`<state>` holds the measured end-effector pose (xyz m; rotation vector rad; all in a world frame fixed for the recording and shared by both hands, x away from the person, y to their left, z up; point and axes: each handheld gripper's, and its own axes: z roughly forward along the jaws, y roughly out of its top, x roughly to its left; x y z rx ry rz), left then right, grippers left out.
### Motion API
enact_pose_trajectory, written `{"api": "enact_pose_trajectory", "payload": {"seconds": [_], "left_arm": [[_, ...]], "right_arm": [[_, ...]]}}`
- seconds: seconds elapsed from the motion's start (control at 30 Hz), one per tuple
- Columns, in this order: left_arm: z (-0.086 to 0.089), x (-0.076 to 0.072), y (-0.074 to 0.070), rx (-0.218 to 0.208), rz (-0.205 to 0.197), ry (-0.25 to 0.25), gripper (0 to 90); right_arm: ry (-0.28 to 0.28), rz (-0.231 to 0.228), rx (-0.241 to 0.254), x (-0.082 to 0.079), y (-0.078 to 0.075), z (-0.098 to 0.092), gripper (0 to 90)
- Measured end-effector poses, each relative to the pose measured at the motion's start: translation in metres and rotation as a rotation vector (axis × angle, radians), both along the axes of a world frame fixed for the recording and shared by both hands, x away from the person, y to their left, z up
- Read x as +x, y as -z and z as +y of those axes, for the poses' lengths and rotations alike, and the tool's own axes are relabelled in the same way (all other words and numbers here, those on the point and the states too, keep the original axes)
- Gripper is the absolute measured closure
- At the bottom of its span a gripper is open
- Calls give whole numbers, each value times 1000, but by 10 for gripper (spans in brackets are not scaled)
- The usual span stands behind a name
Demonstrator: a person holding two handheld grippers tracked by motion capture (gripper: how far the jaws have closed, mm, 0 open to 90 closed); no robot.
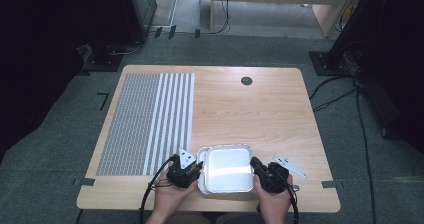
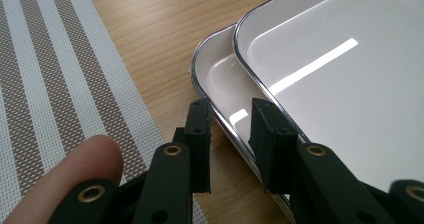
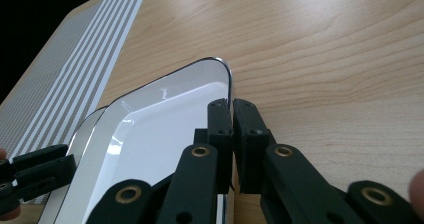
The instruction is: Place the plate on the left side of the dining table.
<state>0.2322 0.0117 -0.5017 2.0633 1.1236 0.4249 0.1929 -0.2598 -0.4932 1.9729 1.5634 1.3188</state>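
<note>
Two white trays with dark shiny rims lie stacked near the table's front edge. The upper tray [image 1: 228,170] [image 2: 340,79] [image 3: 160,134] sits shifted to the right, so the lower tray [image 1: 200,180] [image 2: 220,79] [image 3: 87,129] peeks out on the left. My left gripper [image 1: 196,170] [image 2: 231,104] is open, its jaws straddling the lower tray's left rim with a gap on either side. My right gripper [image 1: 256,165] [image 3: 231,103] is shut on the upper tray's right rim, just below the far right corner. Across the trays in the right gripper view is the left gripper [image 3: 30,176].
A woven placemat [image 1: 145,124] [image 2: 55,84] [image 3: 65,79] with white stripes covers the left part of the wooden table [image 1: 250,114], close to the left gripper. A round dark grommet [image 1: 246,80] sits near the table's far edge. Cables and stands lie on the floor beyond.
</note>
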Motion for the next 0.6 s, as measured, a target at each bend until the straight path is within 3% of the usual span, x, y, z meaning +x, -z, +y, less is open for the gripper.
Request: {"api": "enact_pose_trajectory", "payload": {"seconds": [0.23, 0.33, 0.4, 0.5, 0.6], "left_arm": [[-1, 2, 1, -1, 3, -2, 697], [3, 4, -3, -32, 12, -31, 612], [3, 4, -8, -60, -2, -48, 588], [-1, 1, -14, -69, -36, -51, 661], [-8, 0, -15, -81, -24, -23, 716]], "right_arm": [[-10, -17, 3, 0, 1, -2, 801], [-12, -47, 1, -1, 2, -3, 766], [-9, -52, 3, -2, 1, -5, 759], [-1, -52, -2, -2, 2, -7, 759], [-1, -51, -6, -4, 1, -8, 758]]}}
